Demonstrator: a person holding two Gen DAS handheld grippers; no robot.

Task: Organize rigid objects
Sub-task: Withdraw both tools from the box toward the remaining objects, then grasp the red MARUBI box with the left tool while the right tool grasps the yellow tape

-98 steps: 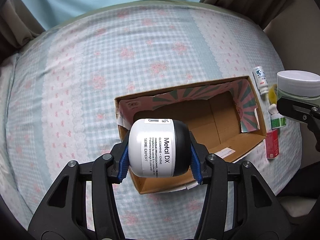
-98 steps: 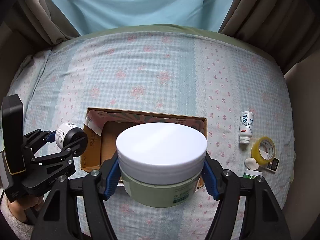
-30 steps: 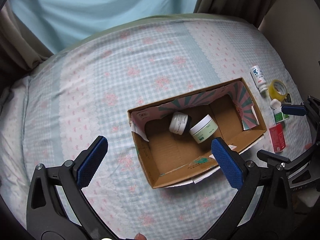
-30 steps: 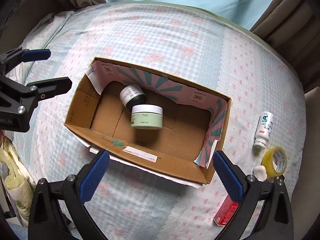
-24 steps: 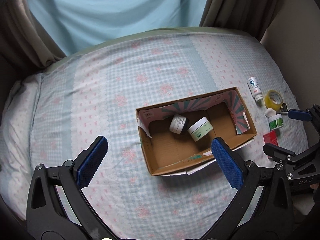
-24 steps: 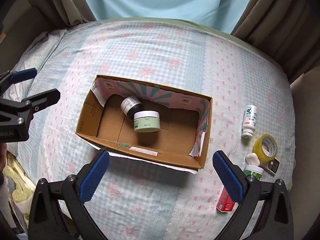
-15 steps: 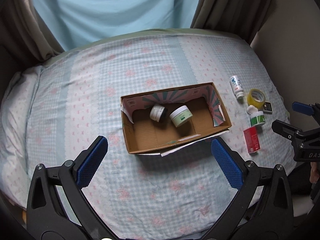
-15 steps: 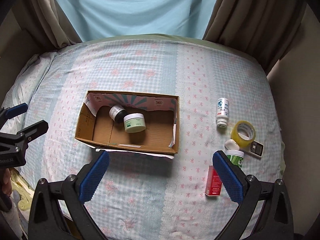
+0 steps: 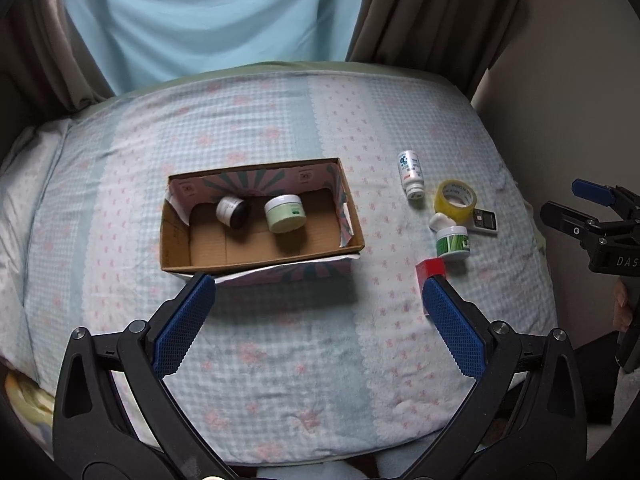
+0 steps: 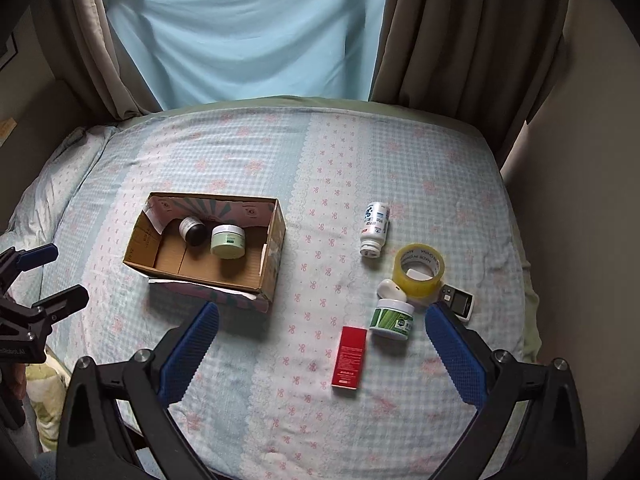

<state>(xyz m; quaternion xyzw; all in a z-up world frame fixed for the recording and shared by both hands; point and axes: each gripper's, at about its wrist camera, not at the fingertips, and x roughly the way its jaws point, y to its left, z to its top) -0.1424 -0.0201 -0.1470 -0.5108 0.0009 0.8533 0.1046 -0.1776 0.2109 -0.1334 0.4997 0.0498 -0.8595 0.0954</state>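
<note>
An open cardboard box lies on the bed. Inside it are a white-and-black jar on its side and a pale green jar. To the box's right lie a white bottle, a yellow tape roll, a small white cap, a green-leaf jar, a red box and a small grey device. My left gripper and right gripper are open and empty, held high above the near side of the bed.
The bed has a blue checked cover with pink flowers. Curtains hang behind it and a wall stands on the right. The other gripper shows at each view's edge, the right one and the left one.
Both jars were let go in the box. Both grippers have opened and pulled up and back, so the whole bed and the loose items on the right now show.
</note>
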